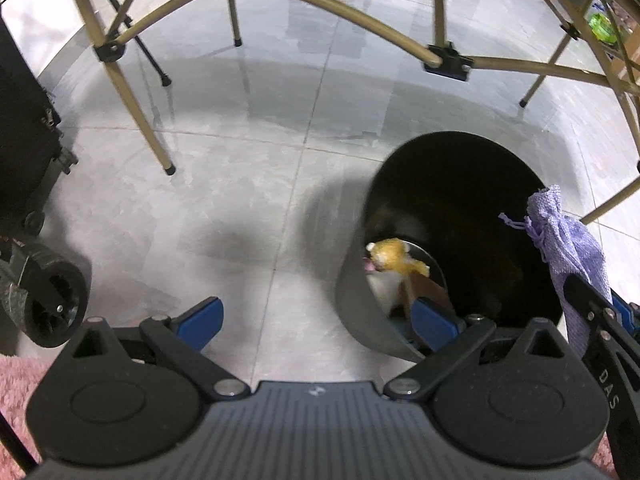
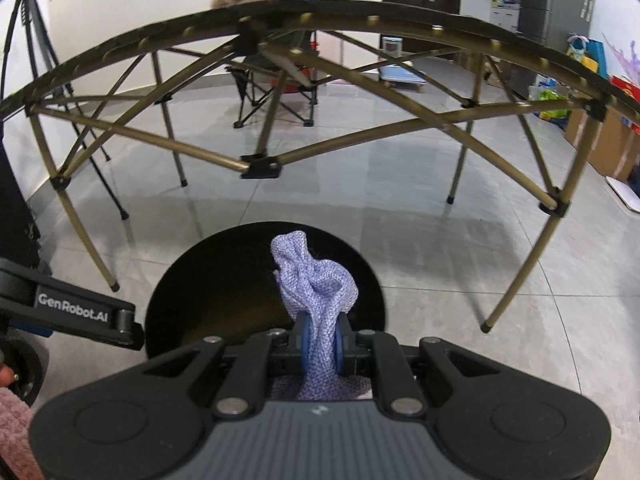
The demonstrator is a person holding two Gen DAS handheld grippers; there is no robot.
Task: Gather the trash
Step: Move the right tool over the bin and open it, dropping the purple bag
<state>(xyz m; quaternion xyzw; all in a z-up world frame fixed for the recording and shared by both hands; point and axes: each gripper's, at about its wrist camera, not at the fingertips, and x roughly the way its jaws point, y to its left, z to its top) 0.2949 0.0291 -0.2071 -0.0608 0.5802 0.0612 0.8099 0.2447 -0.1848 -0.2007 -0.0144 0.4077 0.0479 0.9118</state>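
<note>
A black round trash bin (image 1: 352,292) stands on the tiled floor; a yellow plush scrap (image 1: 394,258) and paper lie inside it. My left gripper (image 1: 316,320) is open and holds nothing; its right finger hangs over the bin's near rim. My right gripper (image 2: 323,340) is shut on a purple mesh pouch (image 2: 314,280), which hangs above the bin's dark mouth (image 2: 208,292). In the left wrist view that pouch (image 1: 568,244) and the right gripper (image 1: 600,312) show at the bin's right edge.
A folding table's gold-coloured legs and struts (image 2: 256,164) arch over the floor behind the bin. A black wheeled case (image 1: 44,300) stands at the left, a camp chair (image 2: 276,88) and boxes (image 2: 608,136) farther back. A pink sleeve (image 2: 16,436) shows low left.
</note>
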